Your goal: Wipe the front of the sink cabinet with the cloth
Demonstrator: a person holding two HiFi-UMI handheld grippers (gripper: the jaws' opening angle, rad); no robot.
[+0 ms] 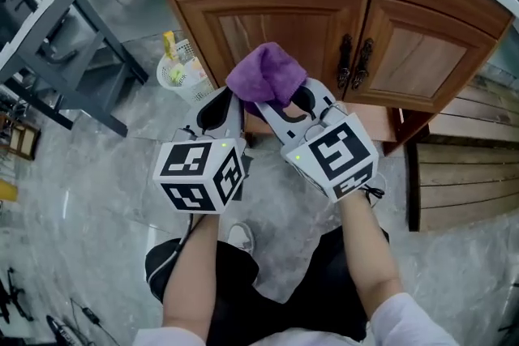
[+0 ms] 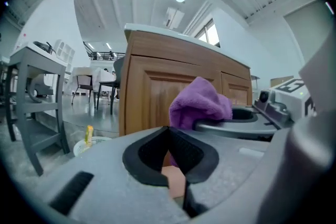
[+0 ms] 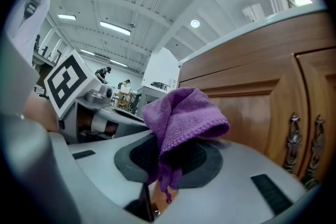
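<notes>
Right now my right tongs (image 3: 167,168) are clamped on the purple cloth (image 3: 184,113). It bunches into a soft mound above the pads, with a loose tail hanging down between them. My left tongs (image 2: 170,152) sit just to the left of them, pressed together with nothing in their grip.

Straight ahead of both pairs is the left door (image 1: 268,24) of the sink cabinet (image 3: 247,107). The cloth is near its panel, but I cannot tell whether it touches.

To wipe well, I judge I should lead with the bunched mound rather than the hard tips and press it flat so only fabric meets the wood. Long overlapping strokes should follow the raised frame of the panel. The grip looks narrow, so a light, even push seems safer than a hard scrub that could drag the cloth out.

Ahead and to the right of my right tongs, two dark metal handles (image 1: 354,61) stand at the seam between the doors, with the right door (image 1: 422,61) beyond. The hanging tail could snag there, so I would work around them. Off to the left of my left tongs, a white basket (image 1: 180,75) stands on the floor by the cabinet corner, and low strokes should steer clear of it.
</notes>
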